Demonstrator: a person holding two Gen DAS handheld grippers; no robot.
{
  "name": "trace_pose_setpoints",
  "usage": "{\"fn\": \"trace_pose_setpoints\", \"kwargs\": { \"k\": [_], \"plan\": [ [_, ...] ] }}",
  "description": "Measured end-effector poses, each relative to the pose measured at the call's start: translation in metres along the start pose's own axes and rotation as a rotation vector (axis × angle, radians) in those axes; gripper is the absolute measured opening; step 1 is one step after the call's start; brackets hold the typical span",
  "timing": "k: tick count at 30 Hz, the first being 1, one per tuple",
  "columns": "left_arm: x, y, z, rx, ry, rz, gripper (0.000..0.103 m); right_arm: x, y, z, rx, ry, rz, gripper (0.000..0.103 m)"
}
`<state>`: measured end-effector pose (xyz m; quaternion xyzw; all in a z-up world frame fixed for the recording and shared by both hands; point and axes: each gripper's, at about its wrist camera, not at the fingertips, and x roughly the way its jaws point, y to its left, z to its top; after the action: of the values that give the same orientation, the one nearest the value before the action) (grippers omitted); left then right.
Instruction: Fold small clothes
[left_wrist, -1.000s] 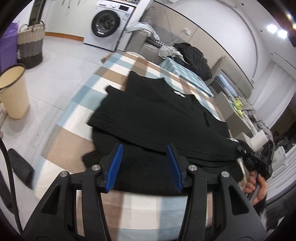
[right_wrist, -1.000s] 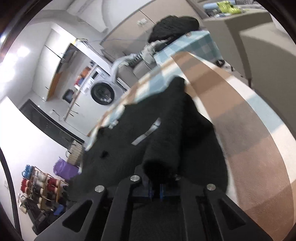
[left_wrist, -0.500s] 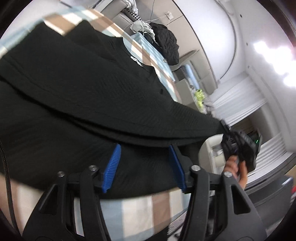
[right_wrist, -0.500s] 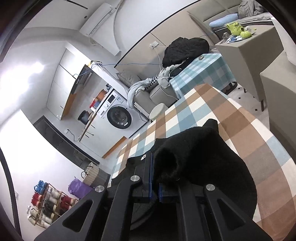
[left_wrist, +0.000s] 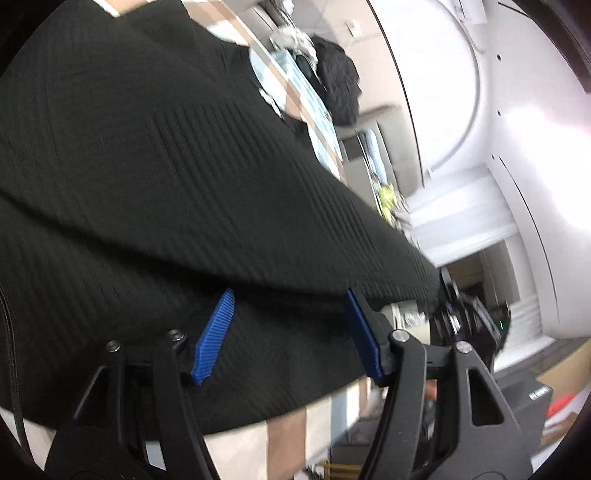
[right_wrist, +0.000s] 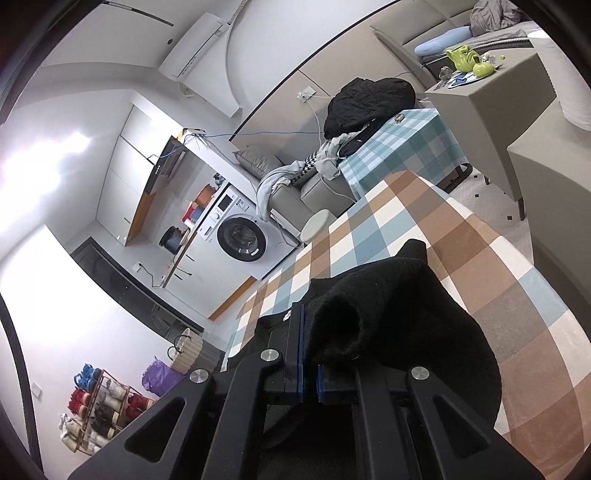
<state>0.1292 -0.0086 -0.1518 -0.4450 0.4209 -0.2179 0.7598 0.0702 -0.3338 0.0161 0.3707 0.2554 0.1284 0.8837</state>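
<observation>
Black knit garment (left_wrist: 177, 177) fills most of the left wrist view, lying on the checked desk (left_wrist: 288, 443) whose cloth shows only at the lower edge and upper centre. A fold edge runs diagonally from mid left down to the right, one layer over another, so at least one fold looks done. In the right wrist view the same garment (right_wrist: 406, 314) sits low centre on the desk (right_wrist: 480, 251), one end lifted off the surface and bunched.

Right tongs (right_wrist: 310, 369) are clamped on that bunched end, blue pads nearly meeting with fabric pinched between. Left tongs (left_wrist: 288, 332) stand parted over the lower layer; their jaws have just been opening, and fabric lies behind the gap but neither pad presses it. Nothing held there.

Long axis of garment: roughly upper left to lower right in the left view, the far end tapering toward the right tongs (left_wrist: 469, 317) at the right edge.

Judged progress: mid-fold. Left to do: carry the lifted end across, lay it down, flatten. Final neat stack not reached yet. Left view is motion-blurred, so seam details are unclear.
</observation>
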Motion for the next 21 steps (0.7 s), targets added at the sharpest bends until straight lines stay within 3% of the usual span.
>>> {"fn": "trace_pose_setpoints", "kwargs": {
  "k": [6, 11, 15, 21],
  "plan": [
    [0.033, -0.017, -0.009, 0.053, 0.073, -0.039, 0.060, 0.001, 0.010, 0.001, -0.019, 0.001, 0.024, 0.005],
    [0.071, -0.020, 0.001, 0.008, 0.037, -0.121, 0.060, -0.007, 0.008, 0.000, -0.011, -0.011, 0.028, 0.005],
    [0.066, -0.017, 0.003, -0.021, -0.058, -0.134, 0.060, -0.006, 0.001, 0.002, -0.002, -0.013, 0.018, 0.005],
    [0.024, -0.007, 0.003, 0.018, -0.242, -0.055, 0.060, 0.000, -0.011, 0.000, 0.017, 0.001, 0.001, 0.005]
  ]
}}
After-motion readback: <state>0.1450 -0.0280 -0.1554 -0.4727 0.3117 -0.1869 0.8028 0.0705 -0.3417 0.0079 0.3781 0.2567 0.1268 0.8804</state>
